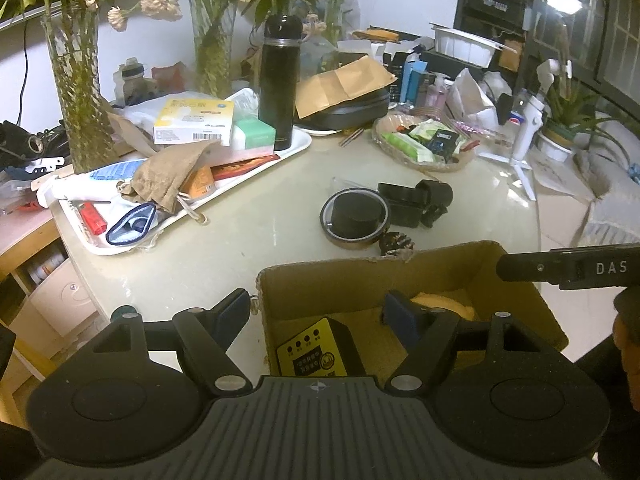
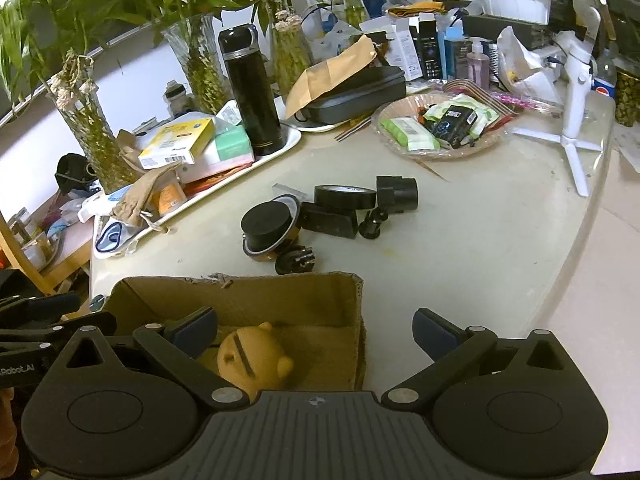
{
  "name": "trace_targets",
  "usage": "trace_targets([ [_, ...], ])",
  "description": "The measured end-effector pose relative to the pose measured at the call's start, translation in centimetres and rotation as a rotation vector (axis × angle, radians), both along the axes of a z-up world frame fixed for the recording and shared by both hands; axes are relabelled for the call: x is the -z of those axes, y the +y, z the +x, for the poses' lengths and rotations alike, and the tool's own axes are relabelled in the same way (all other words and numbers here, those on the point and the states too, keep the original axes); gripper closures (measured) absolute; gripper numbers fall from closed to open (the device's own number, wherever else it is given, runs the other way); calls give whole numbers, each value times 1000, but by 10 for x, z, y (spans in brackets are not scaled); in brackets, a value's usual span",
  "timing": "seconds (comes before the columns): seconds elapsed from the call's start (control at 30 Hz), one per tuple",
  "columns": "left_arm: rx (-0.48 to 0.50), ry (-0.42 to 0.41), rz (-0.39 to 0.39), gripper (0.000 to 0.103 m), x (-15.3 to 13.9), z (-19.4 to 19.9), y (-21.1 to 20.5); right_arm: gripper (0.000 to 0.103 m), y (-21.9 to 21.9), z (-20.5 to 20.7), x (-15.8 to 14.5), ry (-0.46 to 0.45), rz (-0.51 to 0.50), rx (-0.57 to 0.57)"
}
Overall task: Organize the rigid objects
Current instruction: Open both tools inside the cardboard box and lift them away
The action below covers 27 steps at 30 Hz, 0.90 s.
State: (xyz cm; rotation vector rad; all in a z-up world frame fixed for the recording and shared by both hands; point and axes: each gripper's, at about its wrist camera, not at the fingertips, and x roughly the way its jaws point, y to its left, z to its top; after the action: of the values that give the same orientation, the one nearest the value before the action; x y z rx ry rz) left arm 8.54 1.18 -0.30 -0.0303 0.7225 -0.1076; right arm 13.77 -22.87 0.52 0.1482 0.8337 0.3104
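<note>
Right wrist view: the cardboard box (image 2: 240, 320) sits at the near edge of the counter (image 2: 480, 240), with a yellow piggy bank (image 2: 252, 356) already inside. The right gripper (image 2: 316, 330) hangs over the box's right wall, fingers spread wide and empty. The left gripper (image 1: 316, 308) straddles the box's left wall, fingers parted, nothing between them, above a yellow-faced black device (image 1: 316, 356). Just beyond the box lie the black tape roll (image 2: 345, 196) and black cylinder cap (image 2: 266, 224); both look rigid, light and smooth, probably best pinched across their outer rims.
</note>
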Motion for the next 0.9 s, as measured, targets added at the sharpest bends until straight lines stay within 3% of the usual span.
trace_targets([
  [0.53, -19, 12, 3, 29, 1, 3, 3, 0, -2, 2, 0, 6, 0, 10],
  [0.9, -77, 21, -99, 29, -1, 9, 26, 0, -6, 3, 1, 14, 11, 35],
])
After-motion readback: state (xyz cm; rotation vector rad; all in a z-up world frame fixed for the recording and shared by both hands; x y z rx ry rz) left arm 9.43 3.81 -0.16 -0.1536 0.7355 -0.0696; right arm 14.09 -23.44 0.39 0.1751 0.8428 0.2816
